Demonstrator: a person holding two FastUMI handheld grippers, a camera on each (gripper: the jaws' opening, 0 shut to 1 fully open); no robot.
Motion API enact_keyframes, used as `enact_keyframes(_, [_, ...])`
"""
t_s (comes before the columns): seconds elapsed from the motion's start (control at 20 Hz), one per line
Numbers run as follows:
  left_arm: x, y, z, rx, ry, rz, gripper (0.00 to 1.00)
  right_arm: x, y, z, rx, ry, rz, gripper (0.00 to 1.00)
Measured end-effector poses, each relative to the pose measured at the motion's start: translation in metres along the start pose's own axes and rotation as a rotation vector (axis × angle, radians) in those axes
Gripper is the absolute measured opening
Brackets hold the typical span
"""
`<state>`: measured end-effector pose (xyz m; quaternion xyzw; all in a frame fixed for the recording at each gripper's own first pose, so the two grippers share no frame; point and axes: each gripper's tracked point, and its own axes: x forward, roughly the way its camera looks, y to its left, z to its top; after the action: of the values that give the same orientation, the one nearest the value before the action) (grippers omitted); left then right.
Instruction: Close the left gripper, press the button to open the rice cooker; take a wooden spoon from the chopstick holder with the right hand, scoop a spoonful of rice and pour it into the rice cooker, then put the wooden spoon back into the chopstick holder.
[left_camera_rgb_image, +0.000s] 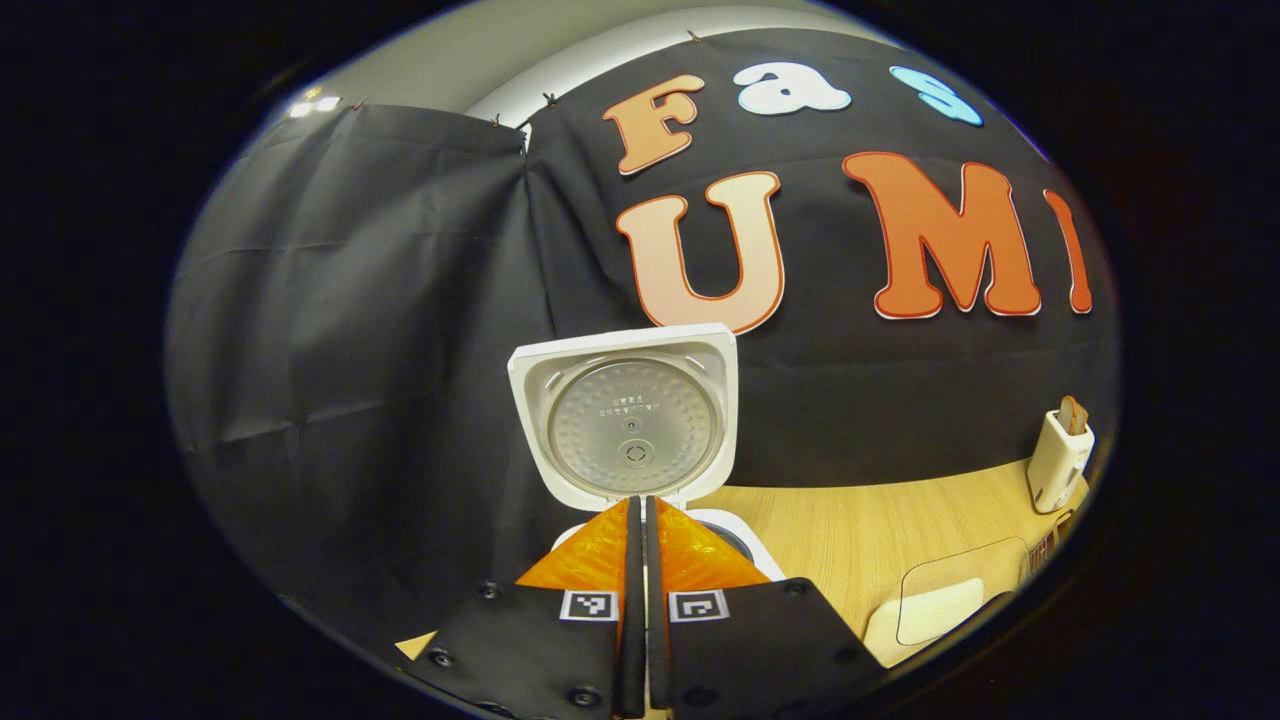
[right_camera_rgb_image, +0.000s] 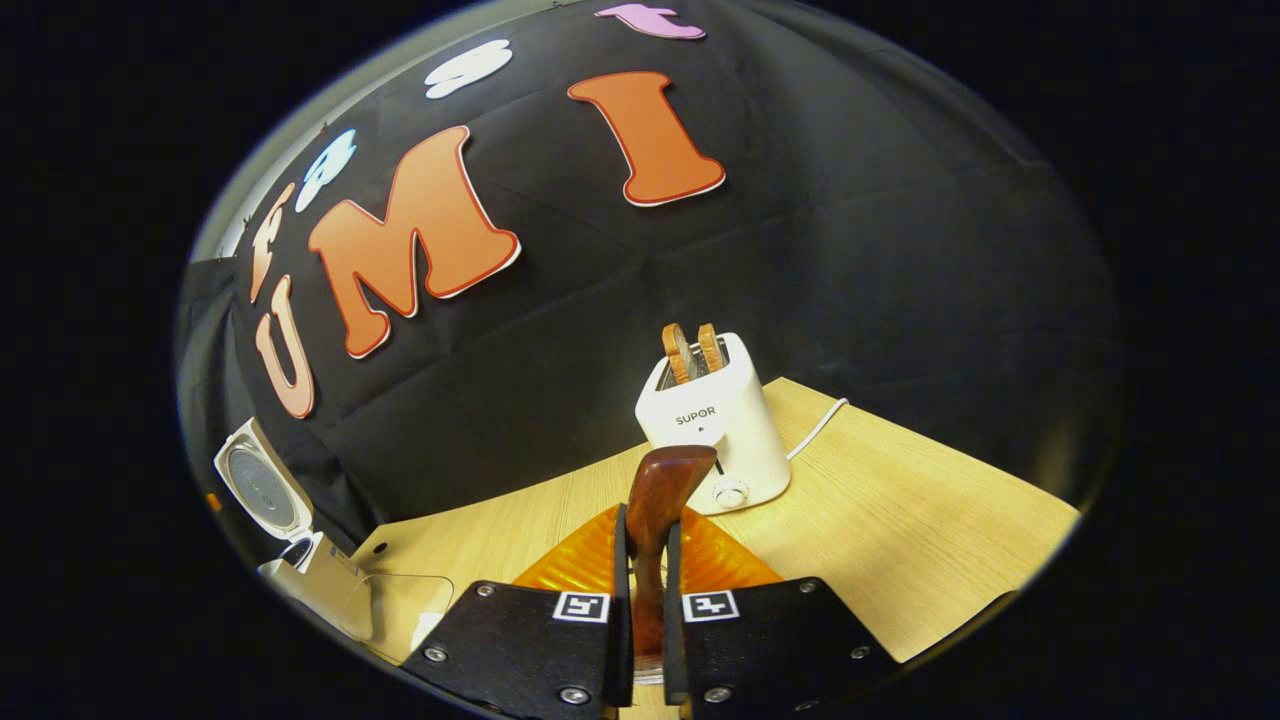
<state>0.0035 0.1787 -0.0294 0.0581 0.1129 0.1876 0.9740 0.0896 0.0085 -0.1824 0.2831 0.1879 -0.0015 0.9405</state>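
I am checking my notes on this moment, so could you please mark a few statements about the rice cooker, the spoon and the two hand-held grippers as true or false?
1. The rice cooker lid stands open. True.
2. The left hand-held gripper has its fingers spread wide. False: they are shut together, with nothing between them.
3. The right hand-held gripper is shut on the wooden spoon. True.
4. The toaster is empty. False: two slices of bread stick up from its slots.
5. The toaster lies on its side. False: it stands upright on the wooden table.
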Motion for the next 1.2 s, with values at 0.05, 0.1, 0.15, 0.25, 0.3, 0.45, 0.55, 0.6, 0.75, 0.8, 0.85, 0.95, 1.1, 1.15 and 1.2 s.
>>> enact_keyframes(0.05, [0.0, 0.002, -0.002, -0.002, 0.001, 0.001, 0.06, -0.001, 0.0, -0.001, 0.001, 0.002, -0.003, 0.1])
enact_keyframes(0.1, [0.001, 0.002, -0.005, -0.005, 0.004, 0.002, 0.08, -0.004, 0.0, -0.002, -0.003, 0.005, -0.004, 0.1])
enact_keyframes(0.15, [0.0, 0.002, -0.008, -0.008, 0.01, 0.002, 0.05, -0.006, 0.0, -0.002, -0.015, 0.001, -0.007, 0.1])
enact_keyframes(0.25, [0.002, 0.004, -0.014, -0.008, 0.014, 0.004, 0.1, -0.012, 0.001, -0.001, -0.031, -0.006, -0.006, 0.1])
enact_keyframes(0.3, [0.002, 0.005, -0.015, -0.008, 0.014, 0.007, 0.1, -0.015, -0.001, -0.002, -0.032, -0.009, -0.009, 0.1])
enact_keyframes(0.45, [0.001, -0.001, -0.016, -0.019, 0.008, -0.012, 0.11, -0.02, -0.003, -0.003, -0.019, -0.007, -0.009, 0.1])
enact_keyframes(0.55, [0.001, -0.003, -0.016, -0.02, 0.004, -0.017, 0.11, -0.025, -0.004, -0.004, -0.01, 0.001, 0.0, 0.1])
enact_keyframes(0.6, [0.0, -0.004, -0.015, -0.018, 0.0, -0.016, 0.11, -0.026, -0.004, -0.005, -0.011, 0.001, 0.001, 0.1])
enact_keyframes(0.75, [0.0, -0.008, -0.016, -0.015, -0.003, -0.023, 0.11, -0.028, -0.005, -0.004, -0.006, -0.007, -0.001, 0.1])
enact_keyframes(0.8, [-0.001, -0.012, -0.017, -0.017, -0.001, -0.03, 0.11, -0.029, -0.002, -0.004, -0.009, -0.008, 0.005, 0.1])
enact_keyframes(0.85, [-0.001, -0.014, -0.018, -0.017, 0.0, -0.036, 0.11, -0.03, -0.001, -0.005, -0.006, -0.005, 0.008, 0.1])
enact_keyframes(0.95, [-0.003, -0.018, -0.019, -0.015, -0.001, -0.052, 0.14, -0.03, 0.0, -0.001, 0.006, -0.018, -0.002, 0.08])
enact_keyframes(1.1, [-0.005, -0.022, -0.025, -0.014, 0.002, -0.07, 0.19, -0.034, 0.008, 0.008, -0.028, -0.051, 0.002, 0.07])
enact_keyframes(1.15, [-0.006, -0.022, -0.027, -0.014, 0.001, -0.072, 0.2, -0.037, 0.011, 0.014, -0.035, -0.066, 0.002, 0.07])
enact_keyframes(1.2, [-0.007, -0.023, -0.028, -0.017, 0.004, -0.077, 0.26, -0.04, 0.014, 0.02, -0.044, -0.085, 0.003, 0.07])
